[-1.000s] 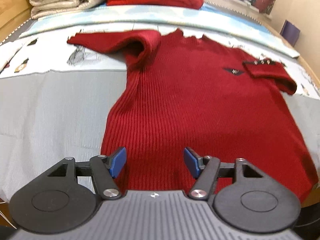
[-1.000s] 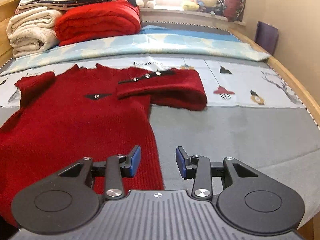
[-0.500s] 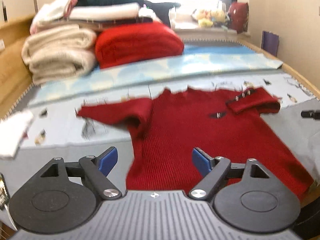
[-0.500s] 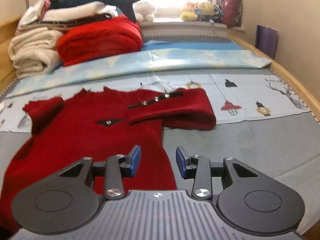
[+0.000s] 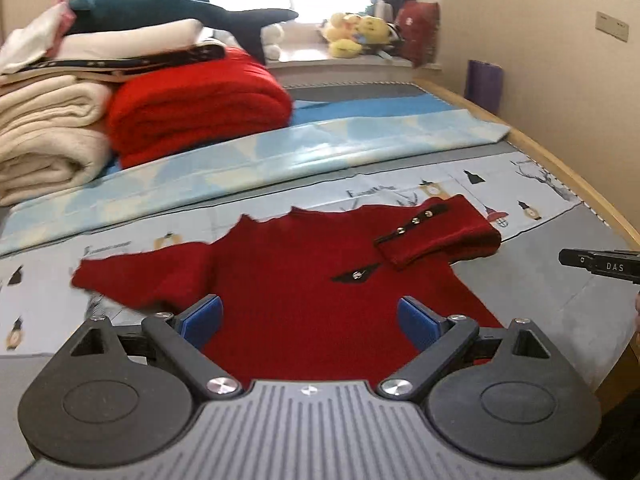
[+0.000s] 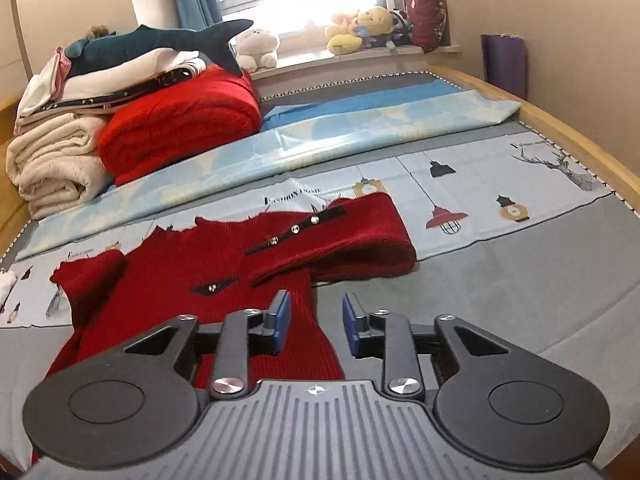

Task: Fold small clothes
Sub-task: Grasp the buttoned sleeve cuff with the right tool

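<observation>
Garment: a small dark-red knit sweater point(image 5: 320, 280) lay flat, front up, on the bed point(image 5: 560, 280), its hem toward the cameras and its neck toward the window.
Right sleeve: the sleeve point(image 6: 340, 236) with the studded black strip was folded in across the chest, cuff lying on the body.
Left sleeve: the other sleeve point(image 5: 140, 276) lay out to the side on the printed sheet, not yet folded in.
Left gripper point(image 5: 310, 320): fingers spread wide, holding nothing, above the lower body of the sweater.
Right gripper point(image 6: 312, 326): fingers parted by a narrower gap, holding nothing, over the sweater's right side edge where knit met grey cover.
Step in hand: judged to be early in the fold, one sleeve in and both tools free above the cloth.
Next move: likely a pinch on the outstretched sleeve near its cuff, carried across the chest; it called for catching only that layer and laying it without bunching.
Background: folded blankets point(image 6: 120, 148) stacked at the far left of the bed, well apart from the sweater.
</observation>
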Demonstrator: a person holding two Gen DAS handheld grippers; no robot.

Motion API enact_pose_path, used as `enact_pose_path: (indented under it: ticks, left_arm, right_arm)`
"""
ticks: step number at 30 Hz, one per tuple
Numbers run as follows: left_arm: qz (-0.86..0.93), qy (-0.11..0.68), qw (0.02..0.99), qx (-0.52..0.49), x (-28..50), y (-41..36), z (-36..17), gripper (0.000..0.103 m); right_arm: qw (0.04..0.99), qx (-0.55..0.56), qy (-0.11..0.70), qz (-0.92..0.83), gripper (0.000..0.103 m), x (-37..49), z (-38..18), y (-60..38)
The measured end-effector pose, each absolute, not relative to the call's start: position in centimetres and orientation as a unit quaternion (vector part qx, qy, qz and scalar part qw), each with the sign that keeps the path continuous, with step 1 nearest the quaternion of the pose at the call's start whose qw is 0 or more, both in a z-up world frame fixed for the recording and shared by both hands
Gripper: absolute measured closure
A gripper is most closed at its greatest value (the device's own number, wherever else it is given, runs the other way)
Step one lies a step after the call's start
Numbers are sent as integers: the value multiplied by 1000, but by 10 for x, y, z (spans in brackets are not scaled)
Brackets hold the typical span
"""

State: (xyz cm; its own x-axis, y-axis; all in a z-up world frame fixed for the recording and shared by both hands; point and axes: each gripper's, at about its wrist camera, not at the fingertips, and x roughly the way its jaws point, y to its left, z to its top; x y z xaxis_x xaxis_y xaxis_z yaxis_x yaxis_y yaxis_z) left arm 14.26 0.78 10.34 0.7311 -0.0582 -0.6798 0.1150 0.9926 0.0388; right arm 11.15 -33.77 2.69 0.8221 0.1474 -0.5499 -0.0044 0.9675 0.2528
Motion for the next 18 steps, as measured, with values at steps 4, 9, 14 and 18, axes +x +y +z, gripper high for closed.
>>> enact_pose_path:
  ticks: [4, 9, 14, 18]
  left_arm:
    - [-70, 364, 926, 67, 179, 2, 97, 20]
    - [-64, 336, 937, 69, 211, 22, 65, 49]
    - [-18, 456, 885, 92, 249, 35, 4, 74]
    - [-20, 468, 883, 35, 264, 47, 0, 74]
  right_arm:
    - [950, 119, 286, 50, 89, 123, 32, -334]
    - [949, 119, 284, 63, 89, 157, 37, -329]
    - [932, 161, 319, 61, 86, 210, 21, -331]
    - [903, 244, 352, 33, 74, 256, -2, -340]
